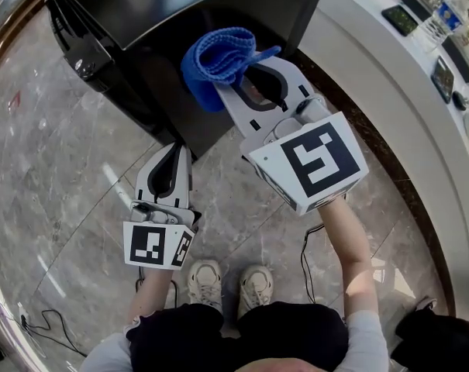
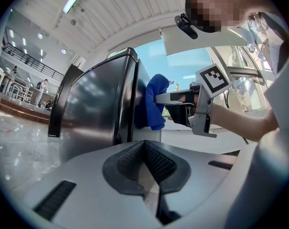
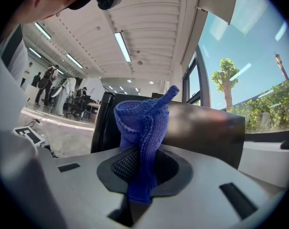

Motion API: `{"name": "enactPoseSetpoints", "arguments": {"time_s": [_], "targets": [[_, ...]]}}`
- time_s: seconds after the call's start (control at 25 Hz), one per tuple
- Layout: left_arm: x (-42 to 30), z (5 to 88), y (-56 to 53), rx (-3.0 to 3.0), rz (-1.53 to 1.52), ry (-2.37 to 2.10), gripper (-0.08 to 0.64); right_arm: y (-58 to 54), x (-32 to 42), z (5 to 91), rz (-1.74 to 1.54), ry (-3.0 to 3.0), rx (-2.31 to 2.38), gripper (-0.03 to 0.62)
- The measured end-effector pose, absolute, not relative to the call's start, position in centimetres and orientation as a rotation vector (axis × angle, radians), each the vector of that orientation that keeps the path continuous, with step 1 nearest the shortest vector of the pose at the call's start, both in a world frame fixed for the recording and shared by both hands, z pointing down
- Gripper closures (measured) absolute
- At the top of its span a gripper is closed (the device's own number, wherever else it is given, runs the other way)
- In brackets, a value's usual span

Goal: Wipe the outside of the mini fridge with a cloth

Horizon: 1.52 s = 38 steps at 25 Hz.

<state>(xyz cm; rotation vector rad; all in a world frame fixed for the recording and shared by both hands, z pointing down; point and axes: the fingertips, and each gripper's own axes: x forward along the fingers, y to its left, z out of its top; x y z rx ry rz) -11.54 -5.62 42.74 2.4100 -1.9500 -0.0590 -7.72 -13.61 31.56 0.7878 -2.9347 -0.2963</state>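
Two grippers show in the head view, held out over a grey marble floor in front of a black mini fridge. The right gripper is raised towards the fridge, and its jaws are clamped on a bunched blue cloth. In the right gripper view the cloth rises in a crumpled fold from between the dark ribbed pads, with a short tail hanging below them. Behind it stands the dark, glossy fridge. Seen from the left gripper view, the cloth sits against the fridge's right-hand edge, high on that side, and appears to touch it, with the right gripper reaching in level from the right and its marker cube tilted above the wrist. The left gripper hangs lower and nearer the person, just beside the fridge's near corner and apart from the cloth. Its jaws are pressed together with nothing between them, the ribbed pads meeting in a narrow seam. A curved white counter runs along the right side of the head view. The person's two pale shoes stand on the floor below the grippers, and thin black cables trail across the marble at lower left.
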Motion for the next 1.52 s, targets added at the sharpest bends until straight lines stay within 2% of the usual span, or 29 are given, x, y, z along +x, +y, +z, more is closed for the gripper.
{"name": "enactPoseSetpoints", "arguments": {"time_s": [0.6, 1.52], "targets": [[-11.0, 43.8, -6.1, 2.433, 0.013, -1.938, 0.555, -25.4, 0.9, 31.9, -0.291, -2.684, 1.330, 0.520], [-10.7, 45.1, -7.2, 2.408, 0.012, -1.927, 0.555, -34.8, 7.8, 32.1, -0.242, -2.390, 1.705, 0.520]]}}
